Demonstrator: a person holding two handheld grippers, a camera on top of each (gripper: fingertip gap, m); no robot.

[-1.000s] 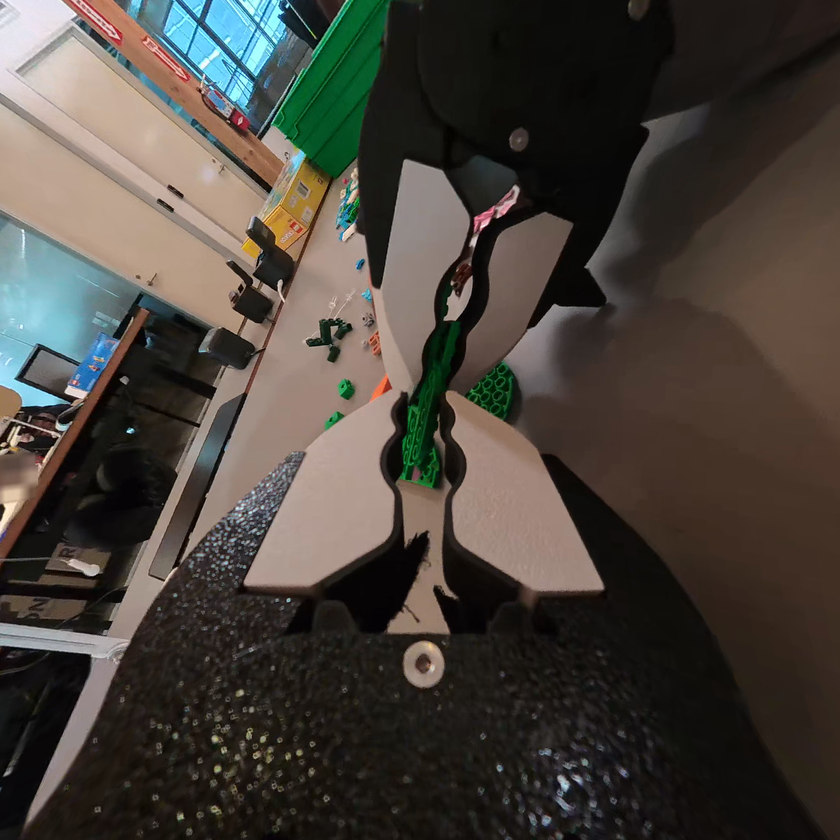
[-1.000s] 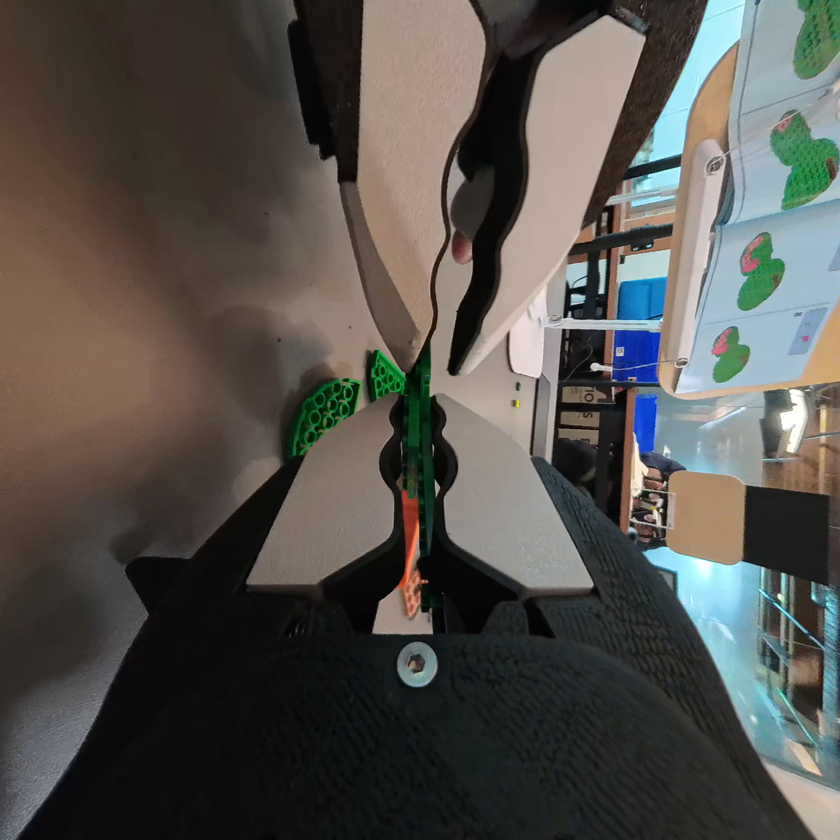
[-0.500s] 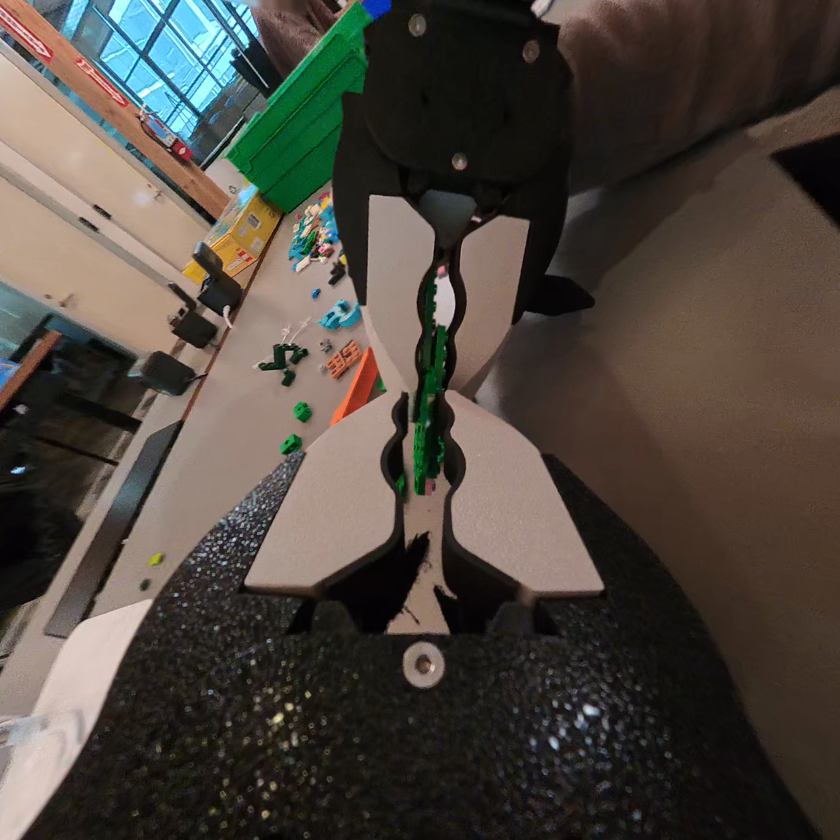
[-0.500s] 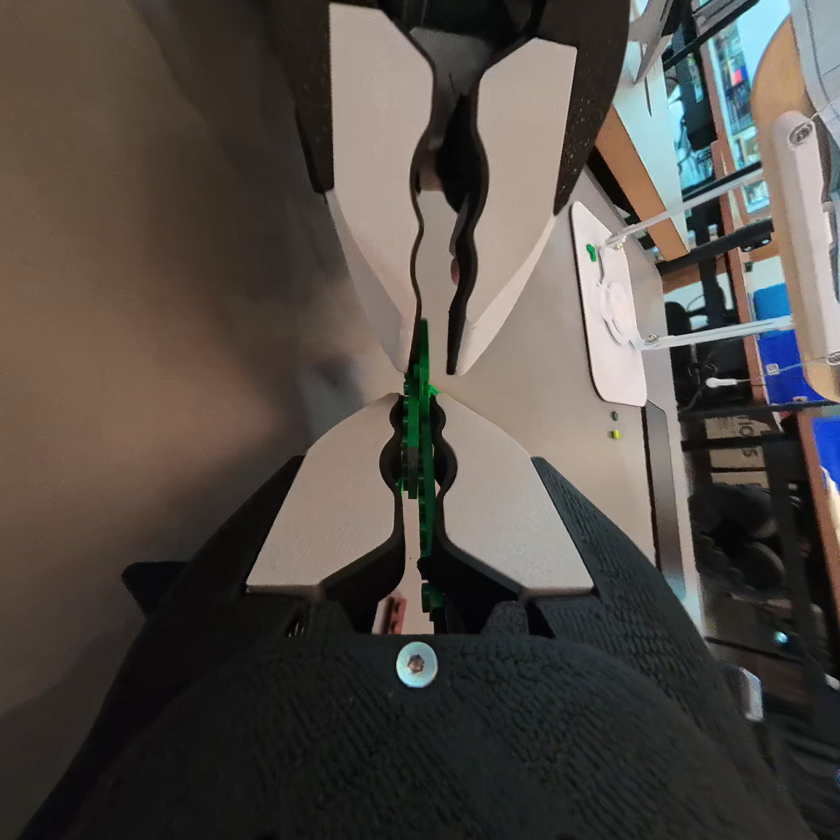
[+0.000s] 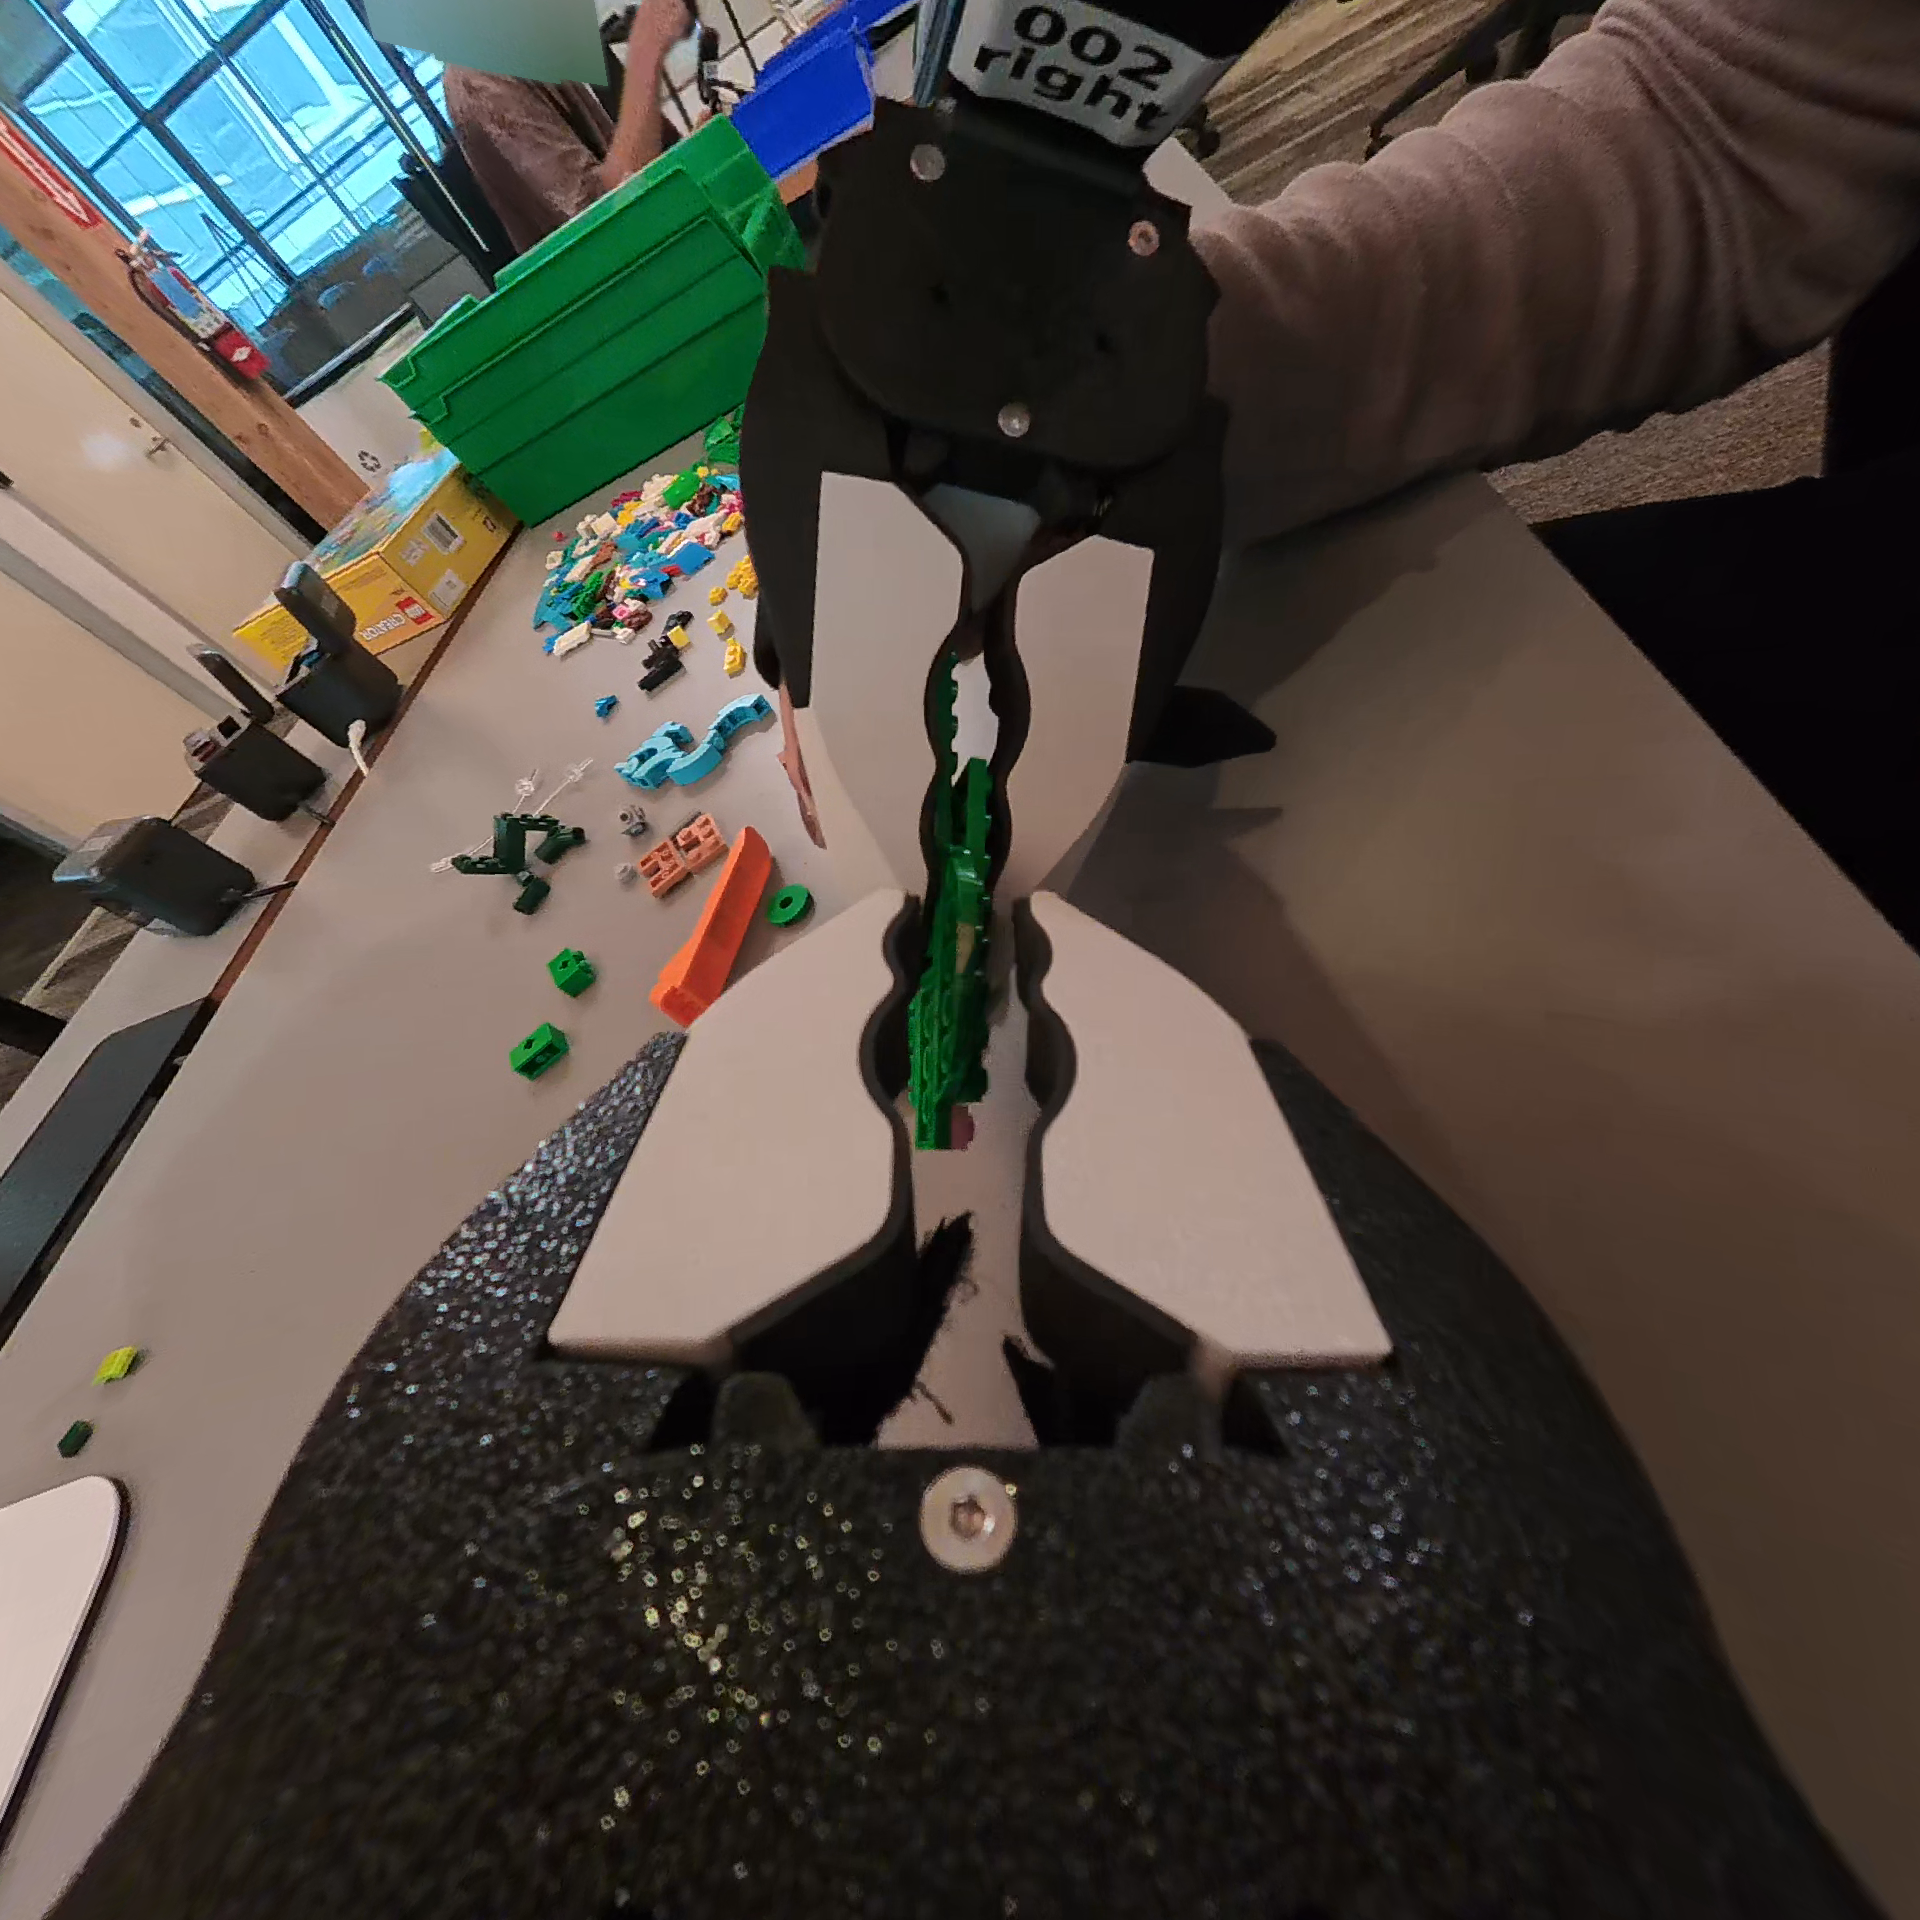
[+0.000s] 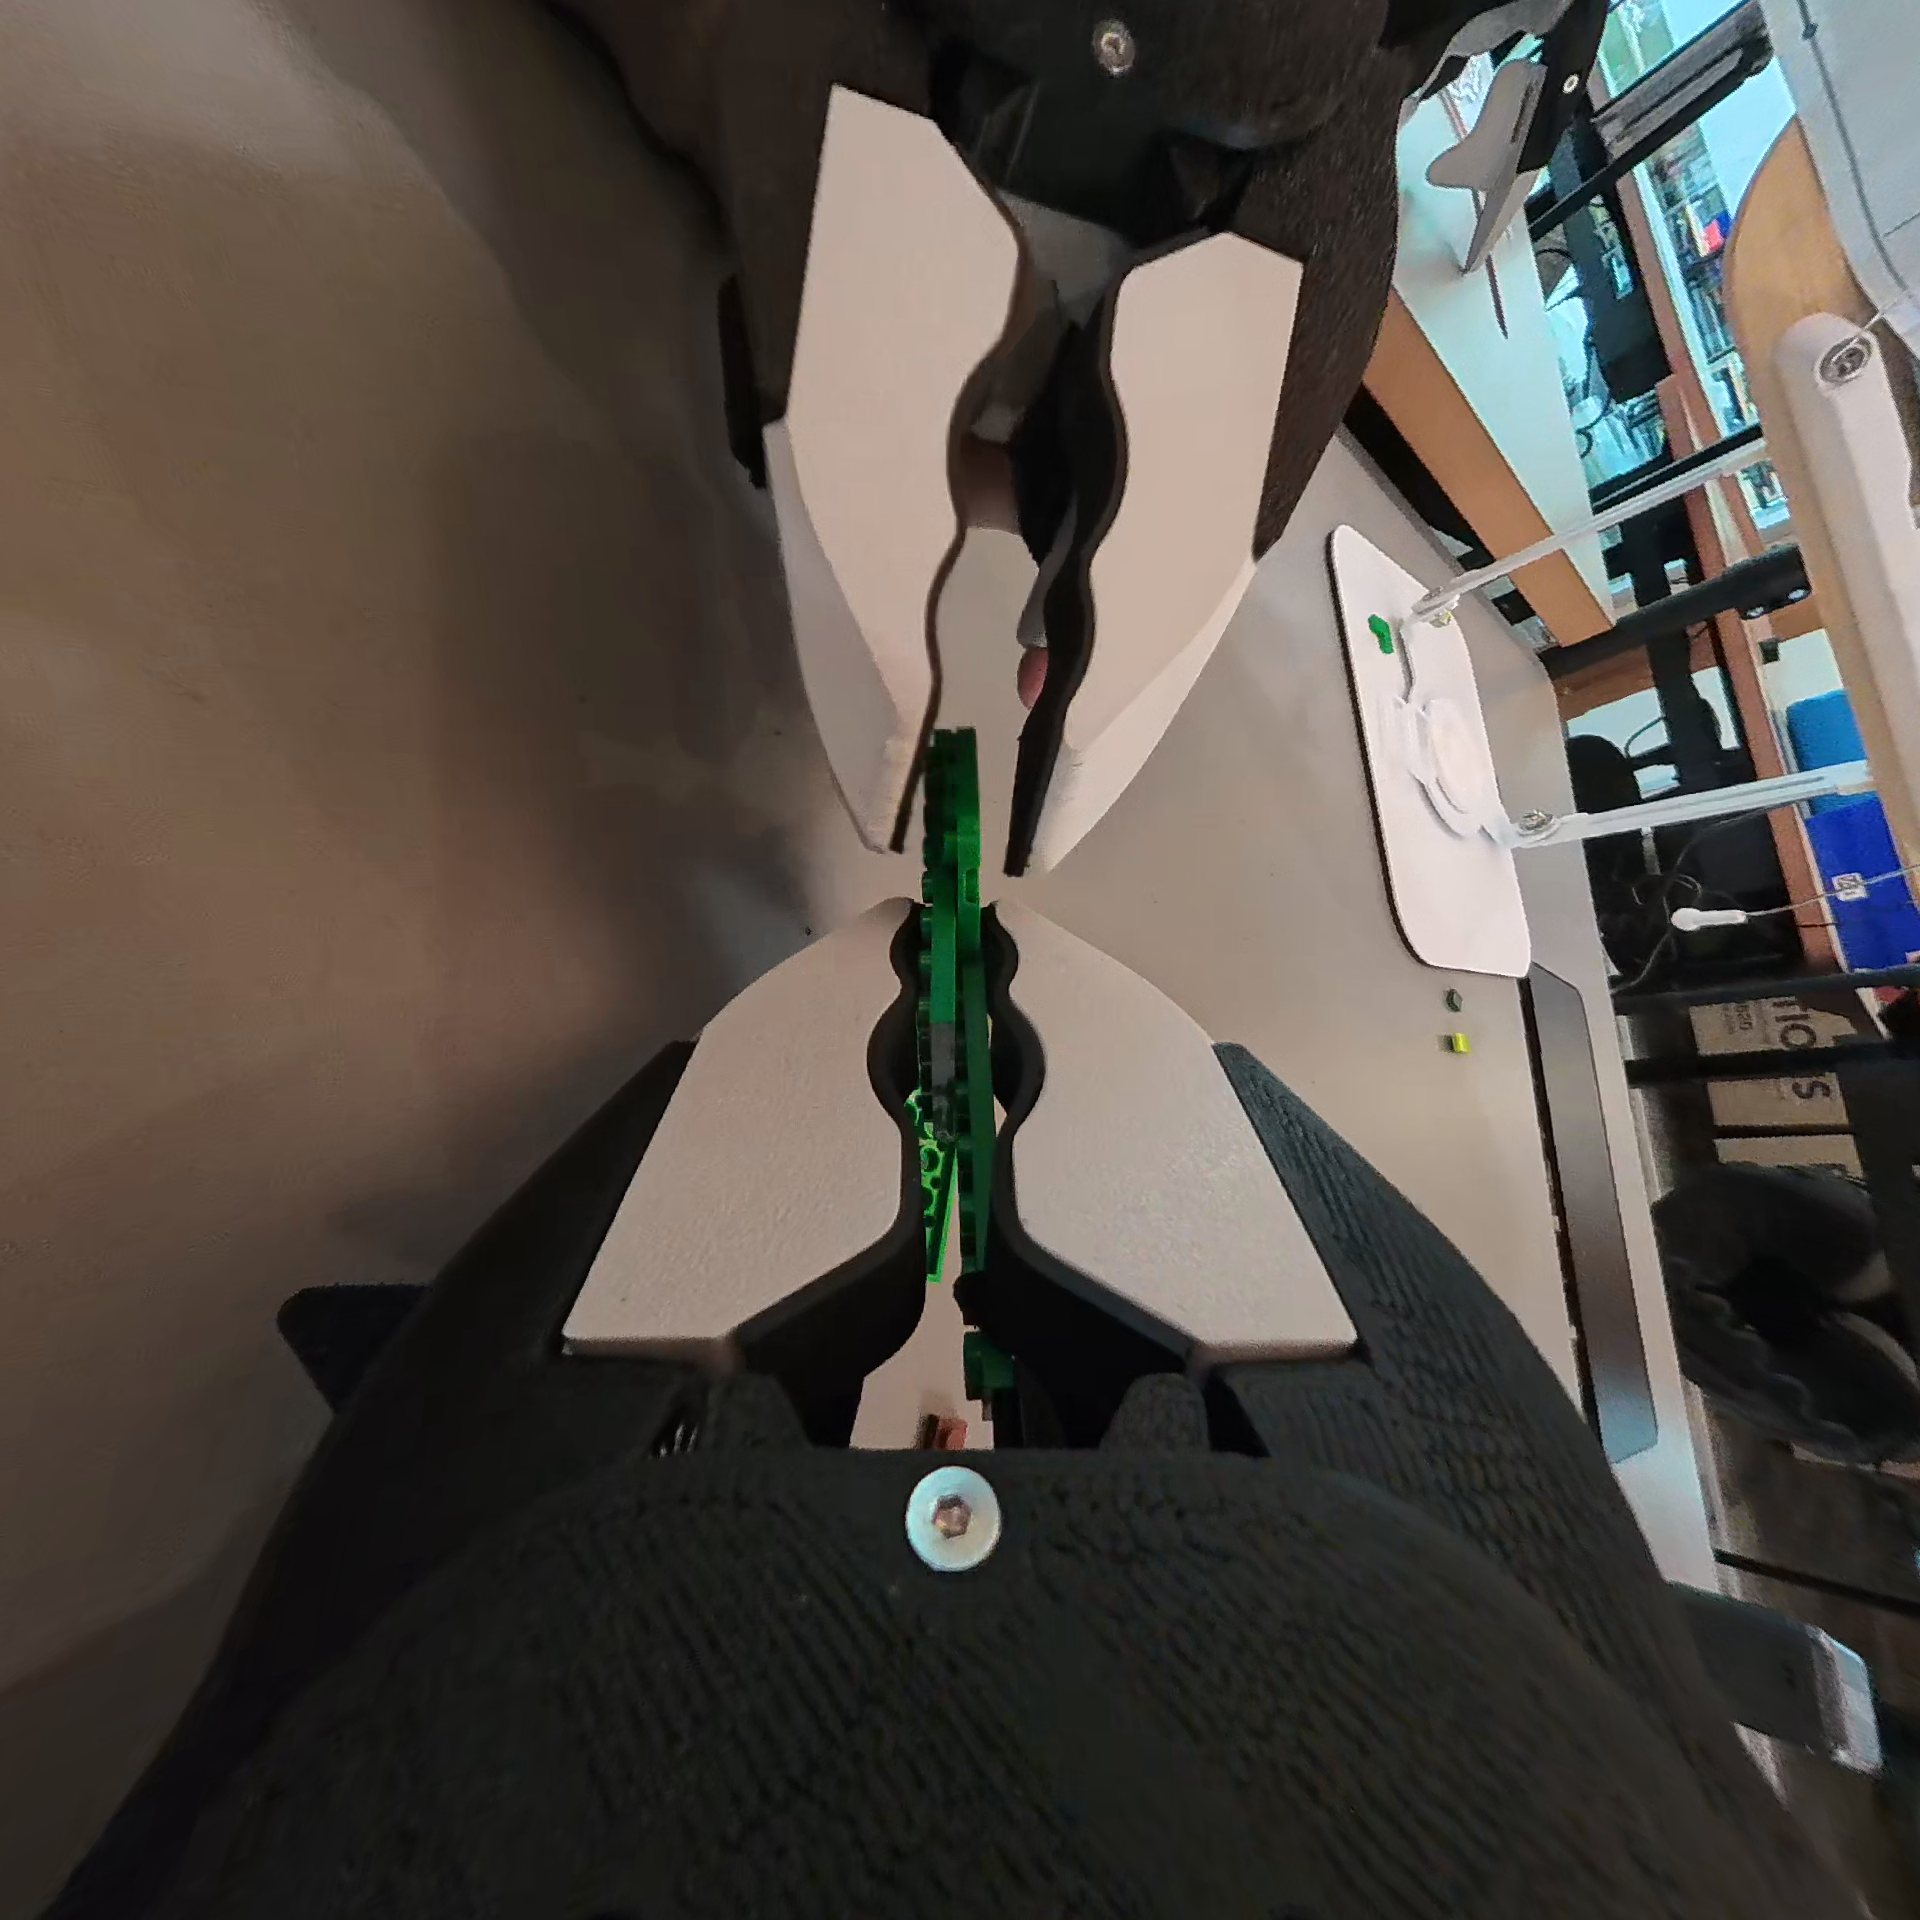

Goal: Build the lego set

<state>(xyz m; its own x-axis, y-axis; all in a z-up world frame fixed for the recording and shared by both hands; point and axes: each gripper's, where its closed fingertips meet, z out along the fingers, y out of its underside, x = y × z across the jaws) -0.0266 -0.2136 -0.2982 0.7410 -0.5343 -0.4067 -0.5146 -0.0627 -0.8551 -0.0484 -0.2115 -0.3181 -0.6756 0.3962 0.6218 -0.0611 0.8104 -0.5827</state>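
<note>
Green lego plates (image 5: 951, 966) seen edge-on, mostly hidden between both grippers' fingers; shape and piece count unreadable. Small reddish bit (image 6: 943, 1432) behind right gripper (image 6: 951, 914) fingers, possibly a brick. Loose brick pile (image 5: 644, 561) too small to sort.

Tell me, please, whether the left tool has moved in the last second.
Yes, the left tool swung up-right; the green bins now sit lower and leftward.
</note>
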